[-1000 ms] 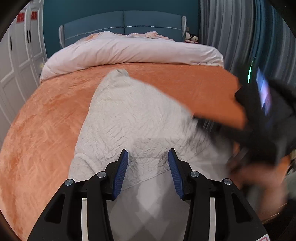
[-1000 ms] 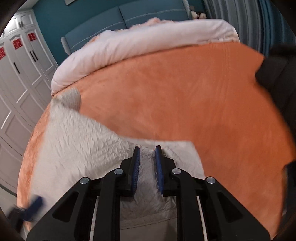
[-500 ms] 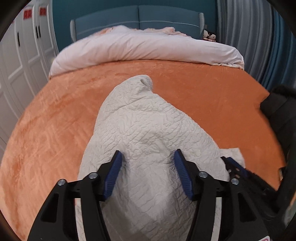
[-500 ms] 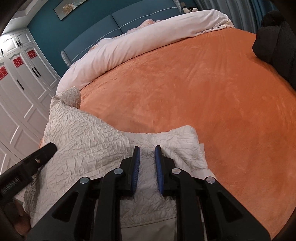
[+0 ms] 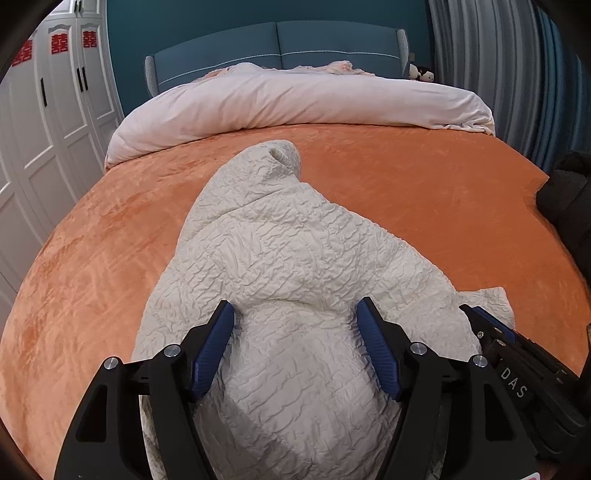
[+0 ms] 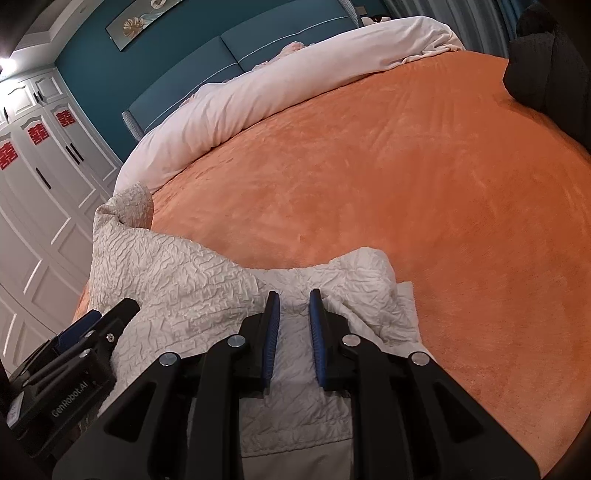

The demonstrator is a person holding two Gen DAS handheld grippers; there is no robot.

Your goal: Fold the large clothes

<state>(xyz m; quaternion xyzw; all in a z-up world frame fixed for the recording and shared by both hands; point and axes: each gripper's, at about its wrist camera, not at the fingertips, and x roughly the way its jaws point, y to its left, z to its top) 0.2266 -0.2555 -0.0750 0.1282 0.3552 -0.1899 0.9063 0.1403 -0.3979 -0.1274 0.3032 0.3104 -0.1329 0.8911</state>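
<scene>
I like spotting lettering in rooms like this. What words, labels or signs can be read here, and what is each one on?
"DAS": white letters on the right gripper, seen from the left wrist camera.
"GenRobot.AI": white letters on the left gripper, seen from the right wrist camera.
"囍": red paper signs stuck on the white wardrobe doors, several alike.
The framed picture on the teal wall shows a leaf, no lettering.
</scene>
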